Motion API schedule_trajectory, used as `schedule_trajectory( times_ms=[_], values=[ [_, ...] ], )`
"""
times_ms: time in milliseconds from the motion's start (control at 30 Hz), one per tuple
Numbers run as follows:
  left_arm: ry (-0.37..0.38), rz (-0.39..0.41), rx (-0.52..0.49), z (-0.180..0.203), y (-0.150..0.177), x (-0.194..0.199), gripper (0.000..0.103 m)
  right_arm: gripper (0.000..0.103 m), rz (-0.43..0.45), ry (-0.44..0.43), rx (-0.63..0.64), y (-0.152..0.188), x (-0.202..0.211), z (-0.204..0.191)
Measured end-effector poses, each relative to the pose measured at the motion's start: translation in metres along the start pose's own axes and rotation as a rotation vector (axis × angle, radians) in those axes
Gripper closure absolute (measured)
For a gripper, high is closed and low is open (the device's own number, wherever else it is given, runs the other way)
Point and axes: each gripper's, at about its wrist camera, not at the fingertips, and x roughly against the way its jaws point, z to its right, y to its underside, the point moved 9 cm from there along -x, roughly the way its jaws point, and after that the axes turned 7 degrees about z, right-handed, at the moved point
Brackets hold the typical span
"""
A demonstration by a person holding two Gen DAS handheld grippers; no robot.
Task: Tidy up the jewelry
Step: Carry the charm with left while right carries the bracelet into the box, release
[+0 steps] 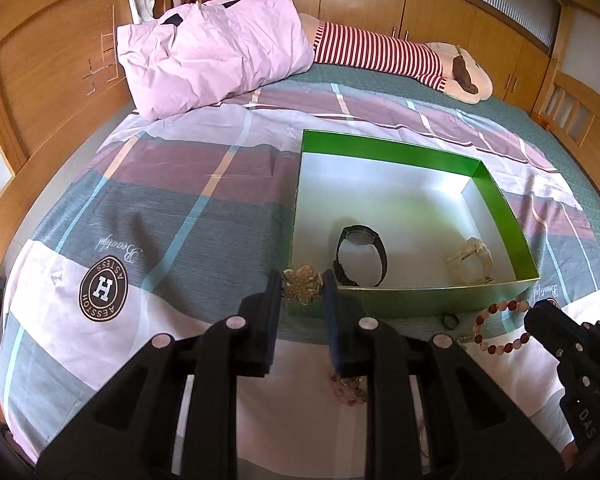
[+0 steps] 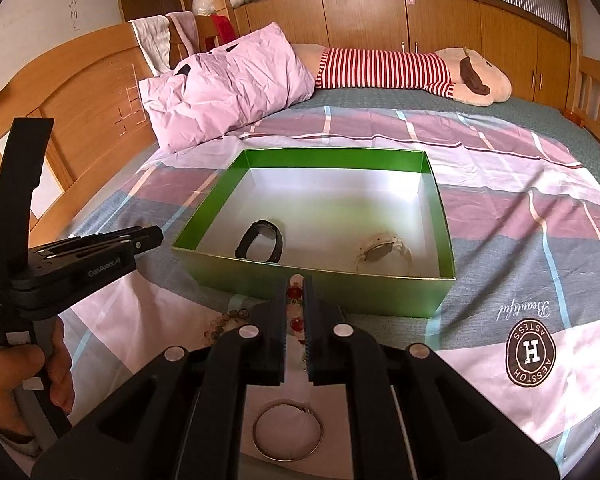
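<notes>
A gold flower-shaped brooch (image 1: 303, 282) sits pinched in the left gripper (image 1: 302, 288), jaws narrow around it, just at the near left corner of the green box (image 1: 496, 196). Inside the box lie a black watch (image 1: 360, 254) and a pale watch (image 1: 470, 260). The right gripper (image 2: 296, 300), angled down near the box's front wall, is clamped almost closed on a red-and-white bead bracelet (image 1: 500, 328); a silver bangle (image 2: 287, 430) lies on the bedspread (image 2: 500, 208) beneath it

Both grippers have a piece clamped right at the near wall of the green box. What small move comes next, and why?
Probably carry the left gripper, jaws shut on the gold flower brooch, forward over the near wall of the green box: both watches already lie inside, and the brooch is at the wall's top edge.
</notes>
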Motion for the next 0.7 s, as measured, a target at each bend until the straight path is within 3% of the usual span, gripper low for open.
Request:
schedule_trajectory(
  times_ms=[300,467,700],
  values=[
    [0.003,0.0,0.002,0.001,-0.001,0.0,0.082,0.096,0.019,-0.003,-0.009,-0.007,0.002,0.0],
    [0.058,-0.022,0.017,0.007,-0.002,-0.001,0.082,0.096,0.048,-0.005,-0.025,-0.022,0.007,0.002],
    [0.071,-0.022,-0.014,0.018,-0.009,-0.006,0.082,0.096,0.081,0.001,-0.079,-0.043,0.009,0.015]
  ],
)
